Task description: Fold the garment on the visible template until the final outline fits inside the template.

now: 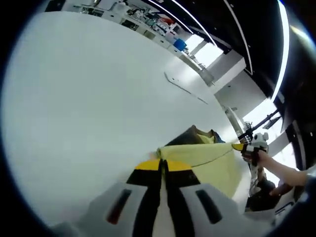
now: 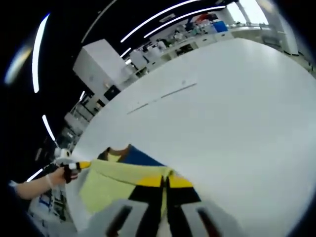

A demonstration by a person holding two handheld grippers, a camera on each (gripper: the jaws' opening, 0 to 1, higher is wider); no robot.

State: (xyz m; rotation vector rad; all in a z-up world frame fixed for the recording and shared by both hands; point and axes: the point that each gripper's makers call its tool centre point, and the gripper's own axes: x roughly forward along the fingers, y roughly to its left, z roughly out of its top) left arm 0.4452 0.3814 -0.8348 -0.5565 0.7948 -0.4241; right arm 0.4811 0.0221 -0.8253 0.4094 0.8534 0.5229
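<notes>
Stretched between both grippers, the yellow garment (image 1: 207, 160) is held taut above the white table (image 1: 89, 108); left gripper (image 1: 162, 165) and right gripper (image 2: 165, 180) are clamped on opposite corners (template marks (image 2: 160, 97) lie far off), so lowering it there seems next.

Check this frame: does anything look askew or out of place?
Nothing stands out. The yellow garment hangs stretched between the left gripper and right gripper, both shut on its edge above the white table.
</notes>
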